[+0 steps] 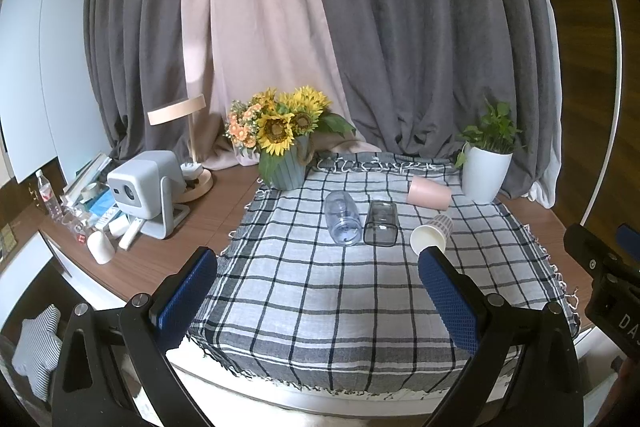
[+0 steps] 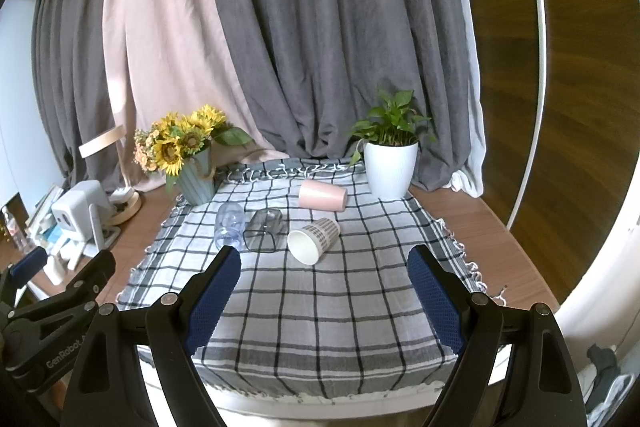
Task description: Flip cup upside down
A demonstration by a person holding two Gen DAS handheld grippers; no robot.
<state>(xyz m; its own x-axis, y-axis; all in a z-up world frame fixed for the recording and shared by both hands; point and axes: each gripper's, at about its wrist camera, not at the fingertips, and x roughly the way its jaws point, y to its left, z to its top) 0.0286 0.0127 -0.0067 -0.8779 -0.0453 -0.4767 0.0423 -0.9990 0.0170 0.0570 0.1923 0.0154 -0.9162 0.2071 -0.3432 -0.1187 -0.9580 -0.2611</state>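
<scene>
Several cups lie on their sides on the checked cloth (image 1: 320, 291) (image 2: 328, 307): a clear round cup (image 1: 342, 218) (image 2: 230, 223), a dark clear square cup (image 1: 381, 223) (image 2: 263, 230), a patterned paper cup (image 1: 432, 233) (image 2: 313, 240) with its mouth toward me, and a pink cup (image 1: 429, 191) (image 2: 322, 195) farther back. My left gripper (image 1: 316, 293) is open and empty over the cloth's near part. My right gripper (image 2: 324, 297) is open and empty, also short of the cups.
A sunflower vase (image 1: 286, 167) (image 2: 196, 183) stands at the cloth's back left, a white potted plant (image 1: 484, 171) (image 2: 390, 167) at back right. A white projector (image 1: 146, 187), a lamp (image 1: 188, 147) and clutter fill the left of the wooden table. Curtains hang behind.
</scene>
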